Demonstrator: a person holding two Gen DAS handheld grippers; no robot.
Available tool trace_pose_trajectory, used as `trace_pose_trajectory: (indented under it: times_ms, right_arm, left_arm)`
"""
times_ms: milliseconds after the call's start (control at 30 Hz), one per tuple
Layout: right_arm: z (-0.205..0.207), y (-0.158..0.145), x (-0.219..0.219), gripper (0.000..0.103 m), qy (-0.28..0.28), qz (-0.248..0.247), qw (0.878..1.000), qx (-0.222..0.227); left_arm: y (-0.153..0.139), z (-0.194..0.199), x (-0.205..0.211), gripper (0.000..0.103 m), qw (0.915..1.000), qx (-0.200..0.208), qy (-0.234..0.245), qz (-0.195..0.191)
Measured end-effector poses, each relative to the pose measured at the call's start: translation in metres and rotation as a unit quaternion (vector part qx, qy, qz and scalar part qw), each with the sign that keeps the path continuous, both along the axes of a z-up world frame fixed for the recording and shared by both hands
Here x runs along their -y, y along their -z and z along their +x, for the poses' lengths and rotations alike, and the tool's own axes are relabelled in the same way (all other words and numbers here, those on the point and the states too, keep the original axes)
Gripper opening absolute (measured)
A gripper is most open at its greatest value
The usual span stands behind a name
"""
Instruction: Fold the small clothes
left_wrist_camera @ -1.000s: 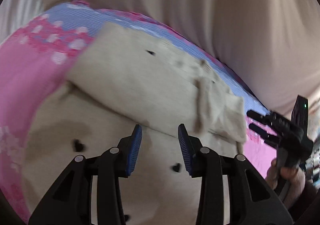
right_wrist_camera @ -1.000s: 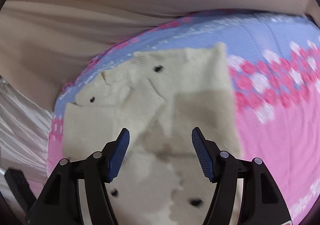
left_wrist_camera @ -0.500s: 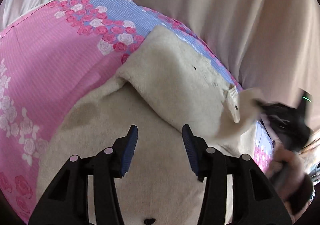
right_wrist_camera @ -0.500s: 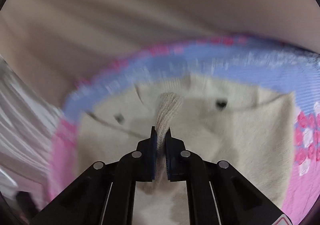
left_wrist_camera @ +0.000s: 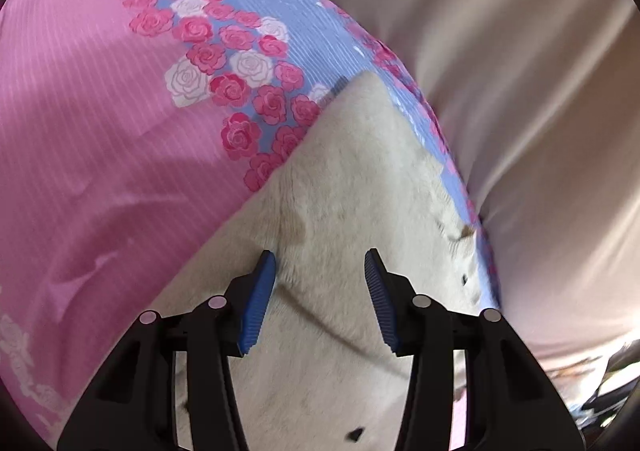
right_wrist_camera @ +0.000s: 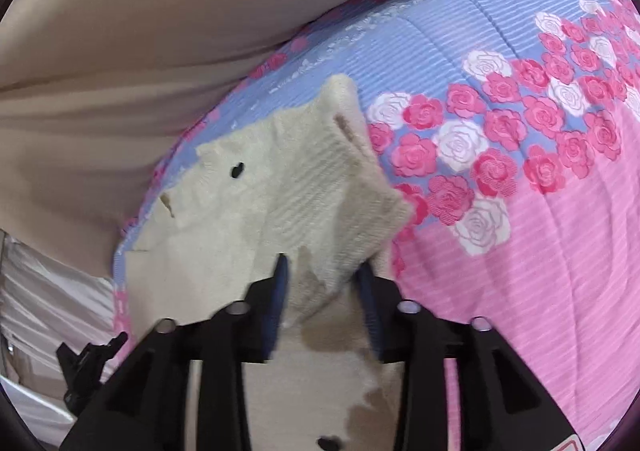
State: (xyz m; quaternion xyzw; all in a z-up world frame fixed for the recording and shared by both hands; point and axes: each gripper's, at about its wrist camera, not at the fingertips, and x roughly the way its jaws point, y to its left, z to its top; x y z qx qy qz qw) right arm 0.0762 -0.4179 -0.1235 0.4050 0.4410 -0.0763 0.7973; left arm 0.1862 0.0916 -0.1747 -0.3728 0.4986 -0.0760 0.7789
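Cream sweater [left_wrist_camera: 352,179] is lying on the pink rose bedspread [left_wrist_camera: 100,123]. Left gripper [left_wrist_camera: 320,291] hangs over it, jaws wide apart, nothing in them. Right gripper [right_wrist_camera: 324,287] has its 2 jaws parted too, ribbed sleeve [right_wrist_camera: 320,191] draped between them toward 12 o'clock.

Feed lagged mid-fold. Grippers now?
Left gripper: open, holding nothing, over the cream sweater.
Right gripper: open, with the ribbed sleeve lying loose between its fingers.
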Motion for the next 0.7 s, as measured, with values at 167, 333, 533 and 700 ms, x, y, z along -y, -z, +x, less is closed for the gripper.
trace_pose_trajectory:
  times_ms: [167, 333, 533, 700]
  right_arm:
    - [0.02, -0.002, 0.002, 0.019, 0.003, 0.013, 1.0, 0.005]
    - [0.027, -0.049, -0.016, 0.008, -0.026, 0.009, 0.995, 0.093]
    - [0.028, -0.038, -0.021, 0.008, -0.034, -0.017, 0.998, 0.059]
    - [0.023, -0.03, -0.023, 0.008, -0.024, -0.005, 0.998, 0.049]
  left_arm:
    - [0.01, 0.012, -0.011, 0.04, 0.9979, -0.006, -0.044, -0.047]
    - [-0.015, 0.021, -0.03, 0.002, 0.9957, 0.059, -0.053, -0.048]
    - [-0.019, 0.0, -0.023, 0.021, 0.9955, 0.006, -0.008, -0.094]
    - [0.028, -0.025, 0.012, 0.047, 0.9871, -0.081, -0.012, -0.138]
